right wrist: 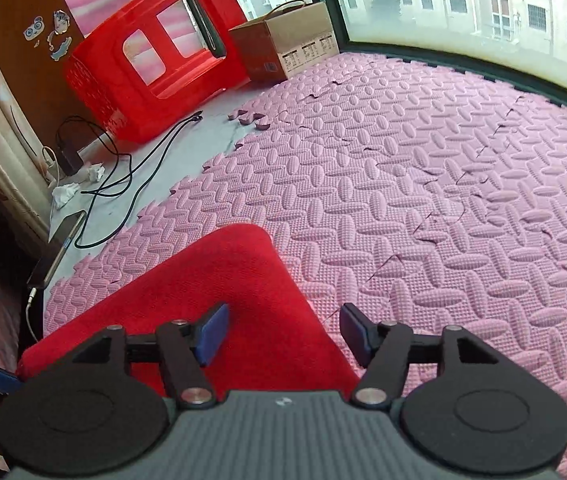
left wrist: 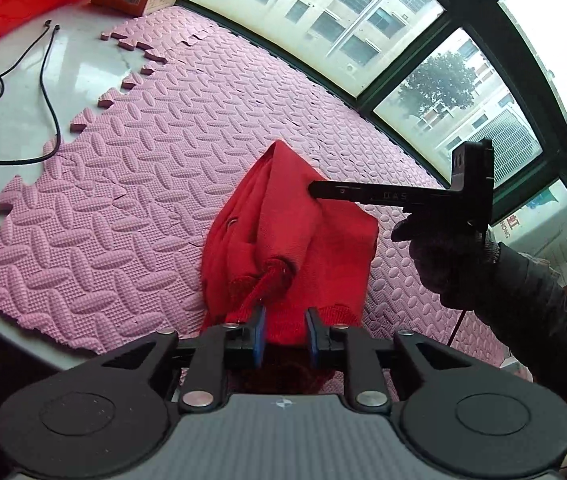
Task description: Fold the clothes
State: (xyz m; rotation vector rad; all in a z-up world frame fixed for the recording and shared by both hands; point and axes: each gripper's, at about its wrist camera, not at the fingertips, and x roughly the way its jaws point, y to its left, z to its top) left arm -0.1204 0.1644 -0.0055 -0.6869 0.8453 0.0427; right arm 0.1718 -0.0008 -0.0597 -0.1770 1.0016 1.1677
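Note:
A red knit garment [left wrist: 283, 240] lies bunched on the pink foam mat [left wrist: 155, 152]. My left gripper [left wrist: 285, 334] is narrowed on the garment's near ribbed edge, with red cloth between the blue pads. My right gripper [left wrist: 315, 190] reaches in from the right over the garment's far part. In the right wrist view the right gripper [right wrist: 283, 334] is open and empty, hovering just above a flat corner of the red garment [right wrist: 219, 292], left pad over the cloth and right pad over the mat [right wrist: 423, 200].
A red plastic stool [right wrist: 143, 68] on its side and a cardboard box [right wrist: 287, 44] stand at the mat's far left by the window. Black cables [right wrist: 123, 176] and a phone [right wrist: 59, 248] lie on the bare floor left of the mat.

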